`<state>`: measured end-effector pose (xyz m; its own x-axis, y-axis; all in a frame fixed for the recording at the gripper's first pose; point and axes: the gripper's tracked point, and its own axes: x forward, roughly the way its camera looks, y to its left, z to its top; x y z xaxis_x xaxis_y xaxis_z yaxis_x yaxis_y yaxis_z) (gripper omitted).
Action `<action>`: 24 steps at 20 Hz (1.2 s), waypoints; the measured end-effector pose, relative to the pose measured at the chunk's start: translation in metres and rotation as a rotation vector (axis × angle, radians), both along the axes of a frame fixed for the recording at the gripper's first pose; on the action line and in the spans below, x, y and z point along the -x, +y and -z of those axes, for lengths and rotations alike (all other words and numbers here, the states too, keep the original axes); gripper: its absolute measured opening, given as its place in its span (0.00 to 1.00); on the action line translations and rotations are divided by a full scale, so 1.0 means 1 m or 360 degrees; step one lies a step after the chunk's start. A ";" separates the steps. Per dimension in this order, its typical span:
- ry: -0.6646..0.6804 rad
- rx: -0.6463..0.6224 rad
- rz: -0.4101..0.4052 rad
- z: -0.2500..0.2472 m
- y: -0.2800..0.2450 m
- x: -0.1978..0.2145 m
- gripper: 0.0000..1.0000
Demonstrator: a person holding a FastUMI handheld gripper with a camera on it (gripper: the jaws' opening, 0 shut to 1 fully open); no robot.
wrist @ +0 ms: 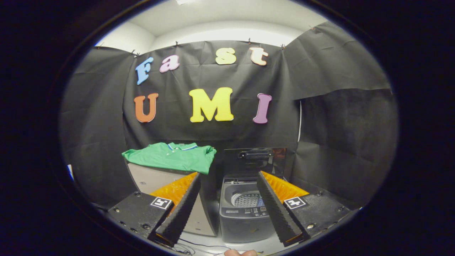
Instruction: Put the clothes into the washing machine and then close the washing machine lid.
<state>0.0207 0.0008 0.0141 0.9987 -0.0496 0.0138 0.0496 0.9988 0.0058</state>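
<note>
A folded green polo shirt (173, 156) with a striped collar lies on top of a pale box (156, 179), beyond my left finger. To its right stands a small grey top-loading washing machine (241, 213) with its dark lid (255, 161) raised upright at the back, so the perforated drum (247, 200) shows. My gripper (227, 177) is open, nothing between its fingers. The machine sits just ahead, framed between the two fingers, and the shirt is ahead to the left.
Black cloth walls close in behind and on both sides. The pale box and the machine stand side by side on a white surface (213, 245), where thin cables (188, 247) trail near my fingers. Part of a hand (240, 252) shows at the very bottom.
</note>
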 end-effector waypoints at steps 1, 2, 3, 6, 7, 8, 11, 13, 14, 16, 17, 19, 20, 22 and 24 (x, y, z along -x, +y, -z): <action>-0.0002 0.0004 0.0005 -0.001 0.003 -0.002 1.00; -0.0005 0.0006 0.0010 -0.004 0.006 -0.004 1.00; -0.0006 0.0007 0.0016 -0.006 0.010 -0.007 1.00; -0.0004 0.0008 0.0022 -0.015 0.026 -0.015 1.00; -0.0003 0.0013 0.0019 -0.018 0.033 -0.019 1.00; 0.0003 0.0015 0.0018 -0.023 0.040 -0.024 1.00; 0.0053 -0.0001 -0.0044 -0.036 0.070 -0.048 1.00; 0.0101 0.0014 -0.0123 -0.044 0.094 -0.063 1.00; 0.0117 0.0020 -0.0168 -0.050 0.107 -0.072 1.00; 0.0156 0.0026 -0.0264 -0.059 0.132 -0.091 1.00; 0.0180 0.0025 -0.0318 -0.063 0.147 -0.101 1.00; 0.0257 0.0015 -0.0401 -0.064 0.169 -0.124 1.00; 0.0299 0.0015 -0.0438 -0.065 0.179 -0.136 1.00; 0.0369 0.0033 -0.0501 -0.067 0.200 -0.164 1.00; 0.0432 0.0050 -0.0551 -0.072 0.218 -0.195 1.00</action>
<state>0.2154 0.2184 0.0857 0.9239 0.2850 -0.2553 -0.2927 0.9562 0.0080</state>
